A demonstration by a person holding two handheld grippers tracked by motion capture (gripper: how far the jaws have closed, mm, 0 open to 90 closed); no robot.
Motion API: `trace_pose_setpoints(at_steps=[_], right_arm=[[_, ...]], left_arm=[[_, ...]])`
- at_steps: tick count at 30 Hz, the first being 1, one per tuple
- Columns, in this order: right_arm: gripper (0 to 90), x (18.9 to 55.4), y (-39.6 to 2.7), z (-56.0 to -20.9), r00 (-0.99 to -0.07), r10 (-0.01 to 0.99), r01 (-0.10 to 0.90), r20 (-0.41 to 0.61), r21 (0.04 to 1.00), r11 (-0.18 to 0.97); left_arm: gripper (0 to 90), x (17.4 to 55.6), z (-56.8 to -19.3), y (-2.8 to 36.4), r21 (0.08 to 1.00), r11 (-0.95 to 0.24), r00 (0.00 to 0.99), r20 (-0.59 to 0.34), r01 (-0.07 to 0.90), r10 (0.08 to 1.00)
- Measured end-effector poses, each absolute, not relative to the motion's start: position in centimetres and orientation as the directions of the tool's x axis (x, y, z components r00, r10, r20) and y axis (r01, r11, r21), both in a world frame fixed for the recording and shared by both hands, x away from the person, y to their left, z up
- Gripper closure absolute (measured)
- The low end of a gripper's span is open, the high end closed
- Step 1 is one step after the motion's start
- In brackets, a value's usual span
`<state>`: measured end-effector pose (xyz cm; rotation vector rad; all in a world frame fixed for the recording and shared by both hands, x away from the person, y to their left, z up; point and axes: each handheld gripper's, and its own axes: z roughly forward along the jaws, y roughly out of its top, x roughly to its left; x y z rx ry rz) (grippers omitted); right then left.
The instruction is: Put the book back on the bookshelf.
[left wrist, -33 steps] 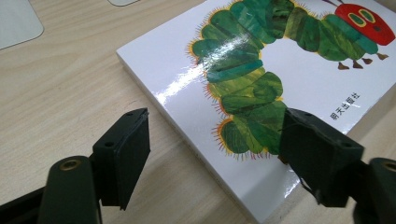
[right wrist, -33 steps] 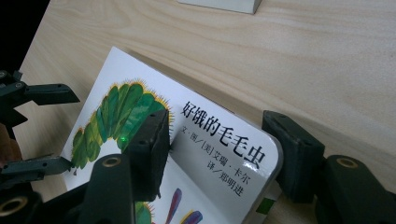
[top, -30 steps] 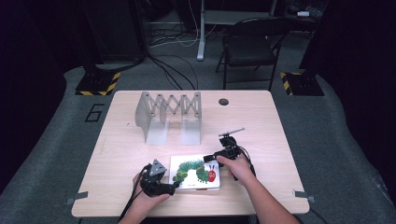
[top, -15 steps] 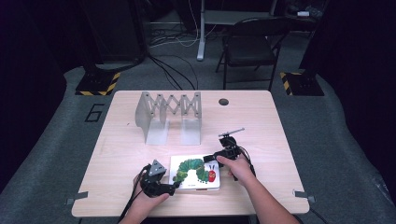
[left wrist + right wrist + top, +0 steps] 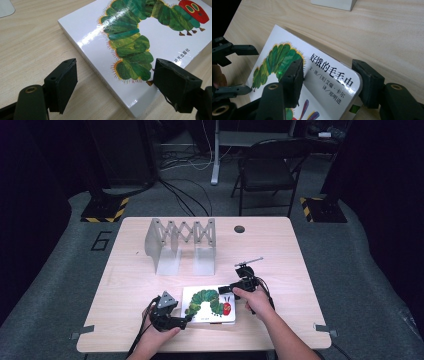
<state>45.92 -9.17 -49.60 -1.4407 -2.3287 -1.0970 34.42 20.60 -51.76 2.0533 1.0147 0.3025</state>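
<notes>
A white picture book with a green caterpillar on its cover lies near the table's front edge. My left gripper is at the book's near left corner. Its jaws stand open, one on each side of that corner, touching nothing. My right gripper is at the far right corner of the book. Its jaws have just been closing, with the corner between them. One pad hangs over the cover and the other sits just off the edge, so no grip shows.
A white folding rack stands on the wooden table behind the book. A round cable hole lies near the far edge. A folding chair and floor cables are beyond the table.
</notes>
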Motion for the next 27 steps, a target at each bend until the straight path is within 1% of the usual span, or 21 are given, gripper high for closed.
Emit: trace_pose_setpoints(at_steps=[3,6,10,11,14,15,17,19,20,22,26,27], right_arm=[[46.3,45.7,-9.2,-49.2,-0.518,0.689,0.827,0.507,0.501,0.254],[47.0,45.7,-9.3,-49.2,-0.527,0.685,0.82,0.503,0.512,0.254],[47.9,45.9,-9.4,-49.3,-0.524,0.676,0.827,0.518,0.5,0.257],[47.9,45.9,-9.4,-49.4,-0.527,0.675,0.823,0.516,0.507,0.255],[47.7,46.0,-9.4,-49.5,-0.52,0.674,0.829,0.525,0.5,0.25],[47.8,46.0,-9.5,-49.5,-0.522,0.673,0.83,0.525,0.495,0.257],[47.7,46.0,-9.4,-49.5,-0.511,0.675,0.837,0.533,0.488,0.248],[47.7,46.0,-9.5,-49.6,-0.514,0.673,0.836,0.532,0.485,0.255],[47.6,46.0,-9.5,-49.6,-0.514,0.673,0.836,0.531,0.486,0.255],[47.6,46.0,-9.5,-49.5,-0.514,0.674,0.836,0.531,0.486,0.255],[47.5,46.0,-9.5,-49.6,-0.519,0.673,0.832,0.527,0.491,0.258],[47.5,46.0,-9.5,-49.6,-0.52,0.673,0.832,0.526,0.491,0.258]], left_arm=[[19.7,34.4,-51.7,20.6,0.752,-0.334,0.64,-0.148,0.568,0.754],[19.7,34.4,-51.7,20.6,0.75,-0.331,0.634,-0.148,0.572,0.759],[20.4,34.4,-51.6,20.7,0.743,-0.329,0.639,-0.167,0.582,0.751],[22.2,34.3,-51.5,20.5,0.744,-0.331,0.646,-0.174,0.581,0.743],[22.9,34.1,-51.4,20.2,0.742,-0.344,0.659,-0.172,0.576,0.732],[22.9,34.1,-51.3,20.1,0.743,-0.363,0.673,-0.156,0.562,0.723],[22.8,34.0,-51.4,19.9,0.744,-0.355,0.671,-0.166,0.567,0.723],[22.0,34.0,-51.4,19.8,0.743,-0.357,0.667,-0.159,0.567,0.728],[19.7,34.1,-51.5,19.9,0.74,-0.349,0.659,-0.167,0.575,0.733],[17.9,34.2,-51.5,19.9,0.739,-0.35,0.66,-0.166,0.575,0.733],[17.7,34.3,-51.5,19.8,0.739,-0.355,0.664,-0.163,0.572,0.73],[17.6,34.2,-51.6,19.6,0.741,-0.336,0.654,-0.181,0.581,0.734]])
